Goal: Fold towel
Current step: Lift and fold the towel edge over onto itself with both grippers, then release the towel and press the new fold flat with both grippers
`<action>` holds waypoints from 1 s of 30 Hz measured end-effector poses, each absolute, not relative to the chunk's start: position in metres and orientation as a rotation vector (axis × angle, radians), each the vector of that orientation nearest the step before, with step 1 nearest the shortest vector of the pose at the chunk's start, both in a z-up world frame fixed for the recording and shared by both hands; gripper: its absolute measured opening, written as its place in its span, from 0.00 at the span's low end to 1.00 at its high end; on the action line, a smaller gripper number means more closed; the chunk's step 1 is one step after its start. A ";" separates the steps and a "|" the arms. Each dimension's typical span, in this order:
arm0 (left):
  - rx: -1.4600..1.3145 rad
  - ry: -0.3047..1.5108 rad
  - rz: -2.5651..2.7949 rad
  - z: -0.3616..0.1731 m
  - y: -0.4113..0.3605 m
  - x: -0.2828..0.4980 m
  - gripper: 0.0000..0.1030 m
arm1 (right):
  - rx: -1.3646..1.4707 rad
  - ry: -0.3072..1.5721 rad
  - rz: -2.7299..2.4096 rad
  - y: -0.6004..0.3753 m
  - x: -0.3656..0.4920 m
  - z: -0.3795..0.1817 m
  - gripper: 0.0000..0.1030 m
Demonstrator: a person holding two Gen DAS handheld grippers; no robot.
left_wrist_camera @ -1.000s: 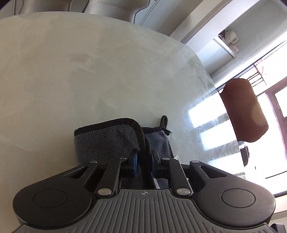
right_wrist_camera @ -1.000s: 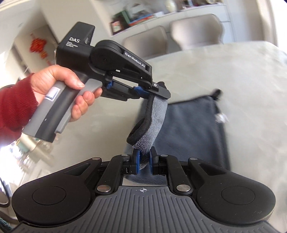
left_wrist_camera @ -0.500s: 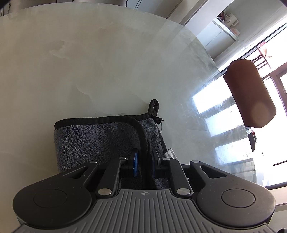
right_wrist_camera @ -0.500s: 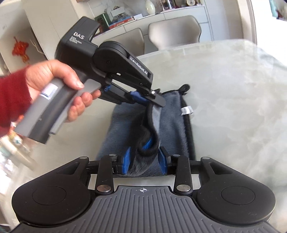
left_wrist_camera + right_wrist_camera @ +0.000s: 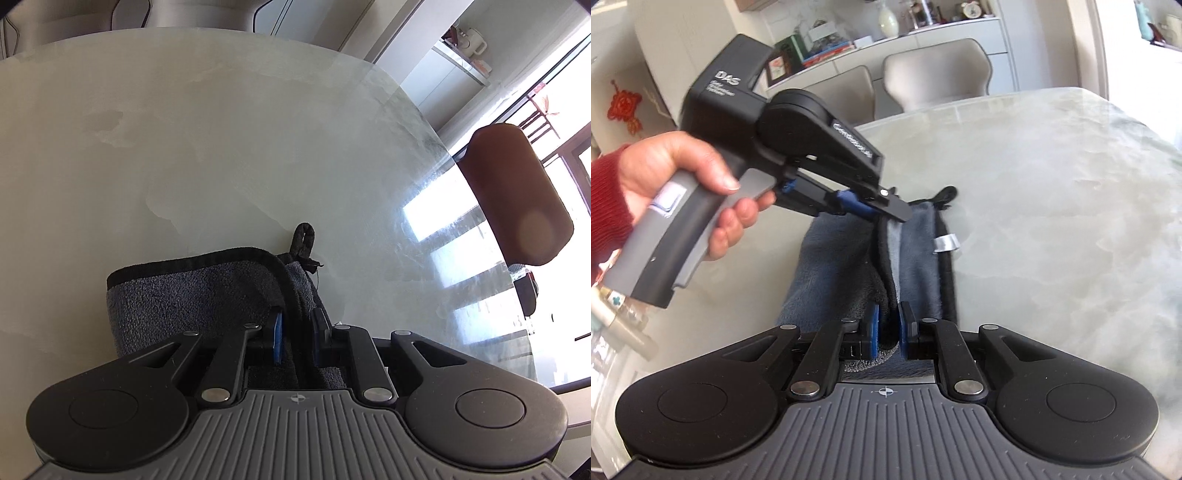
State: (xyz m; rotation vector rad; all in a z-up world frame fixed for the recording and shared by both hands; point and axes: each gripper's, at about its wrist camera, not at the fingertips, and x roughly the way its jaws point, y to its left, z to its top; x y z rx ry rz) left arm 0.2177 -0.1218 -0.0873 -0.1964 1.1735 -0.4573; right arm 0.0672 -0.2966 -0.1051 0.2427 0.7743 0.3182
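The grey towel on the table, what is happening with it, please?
A person is folding the grey towel on a pale marble-look table with two handheld grippers. The left gripper and the right gripper are each shut on the towel's black-trimmed edge, at two points along it. That edge is raised over the layer lying flat, so the fold is not yet laid down.

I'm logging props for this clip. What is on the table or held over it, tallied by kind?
Towel: 1
Hand-held gripper: 2, the left hand-held gripper and the right hand-held gripper, each shut on the towel
Total: 3
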 end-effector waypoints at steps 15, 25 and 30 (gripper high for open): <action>-0.137 1.174 -0.457 -0.086 -0.137 0.219 0.16 | 0.284 0.775 0.284 -0.310 0.066 -0.112 0.11; -0.200 1.102 -0.464 -0.075 -0.117 0.213 0.63 | 0.323 0.812 0.251 -0.315 0.066 -0.120 0.13; -0.242 1.035 -0.454 -0.062 -0.081 0.196 0.68 | 0.317 0.807 0.239 -0.320 0.064 -0.114 0.14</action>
